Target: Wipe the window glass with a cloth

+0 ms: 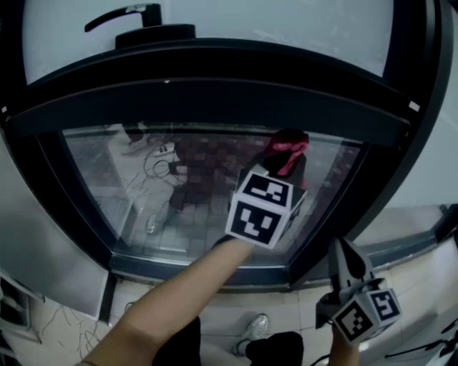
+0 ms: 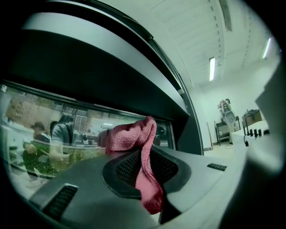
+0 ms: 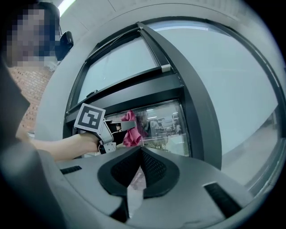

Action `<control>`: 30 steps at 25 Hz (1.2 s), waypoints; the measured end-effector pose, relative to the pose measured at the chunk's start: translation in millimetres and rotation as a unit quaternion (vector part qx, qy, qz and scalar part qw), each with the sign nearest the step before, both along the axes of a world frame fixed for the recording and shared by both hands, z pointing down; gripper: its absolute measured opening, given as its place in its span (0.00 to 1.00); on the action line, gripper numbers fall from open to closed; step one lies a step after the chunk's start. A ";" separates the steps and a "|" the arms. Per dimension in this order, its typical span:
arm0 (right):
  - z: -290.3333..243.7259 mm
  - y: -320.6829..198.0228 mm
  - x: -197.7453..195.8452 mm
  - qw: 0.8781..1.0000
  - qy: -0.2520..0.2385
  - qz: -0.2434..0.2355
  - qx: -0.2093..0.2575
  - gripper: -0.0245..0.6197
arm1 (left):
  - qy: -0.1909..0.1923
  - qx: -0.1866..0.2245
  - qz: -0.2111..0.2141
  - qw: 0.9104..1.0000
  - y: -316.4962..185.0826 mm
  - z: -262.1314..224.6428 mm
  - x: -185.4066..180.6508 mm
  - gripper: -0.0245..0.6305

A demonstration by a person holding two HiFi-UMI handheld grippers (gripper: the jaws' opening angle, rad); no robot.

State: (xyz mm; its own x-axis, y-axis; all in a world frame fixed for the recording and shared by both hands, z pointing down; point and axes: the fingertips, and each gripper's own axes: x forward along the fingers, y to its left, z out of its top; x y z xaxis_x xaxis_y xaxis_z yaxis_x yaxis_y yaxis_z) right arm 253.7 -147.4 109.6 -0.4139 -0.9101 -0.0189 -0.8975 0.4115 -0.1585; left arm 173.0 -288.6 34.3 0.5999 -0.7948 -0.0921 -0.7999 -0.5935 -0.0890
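Note:
My left gripper [image 1: 286, 170] is shut on a red cloth [image 1: 288, 149] and holds it against the glass of the lower window pane [image 1: 129, 193], near the pane's upper right corner. In the left gripper view the cloth [image 2: 129, 134] bunches above the closed jaws and hangs down between them, with the glass [image 2: 53, 129] just behind. The right gripper view shows the left gripper [image 3: 119, 129], the cloth [image 3: 131, 130] and the pane [image 3: 165, 125] from the side. My right gripper [image 1: 342, 249] hangs low at the right, away from the glass, shut with nothing in it [image 3: 140, 152].
A thick dark window frame [image 1: 215, 93] crosses above the pane, with a black handle [image 1: 125, 14] on the upper sash. A dark upright post [image 3: 187, 103] borders the pane on the right. A tiled floor [image 1: 229, 311] and the person's shoe [image 1: 254, 329] lie below.

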 end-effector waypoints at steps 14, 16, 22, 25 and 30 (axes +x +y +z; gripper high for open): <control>10.3 10.8 79.2 0.998 0.008 0.063 -0.014 0.05 | 0.003 -0.002 0.067 0.998 -18.7 -3.7 105.4 0.13; 14.0 12.7 90.2 0.997 0.007 0.073 -0.018 0.05 | 0.001 0.000 0.078 0.997 -21.8 -5.9 119.7 0.13; 22.2 19.3 113.5 0.995 0.004 0.098 -0.027 0.05 | -0.004 0.002 0.104 0.995 -26.9 -7.4 154.0 0.13; 23.0 20.3 118.7 0.994 0.003 0.105 -0.029 0.05 | -0.002 -0.001 0.114 0.994 -29.2 -6.2 163.0 0.12; 26.3 22.4 124.7 0.994 0.005 0.107 -0.032 0.05 | -0.002 0.006 0.119 0.993 -29.1 -8.0 173.8 0.12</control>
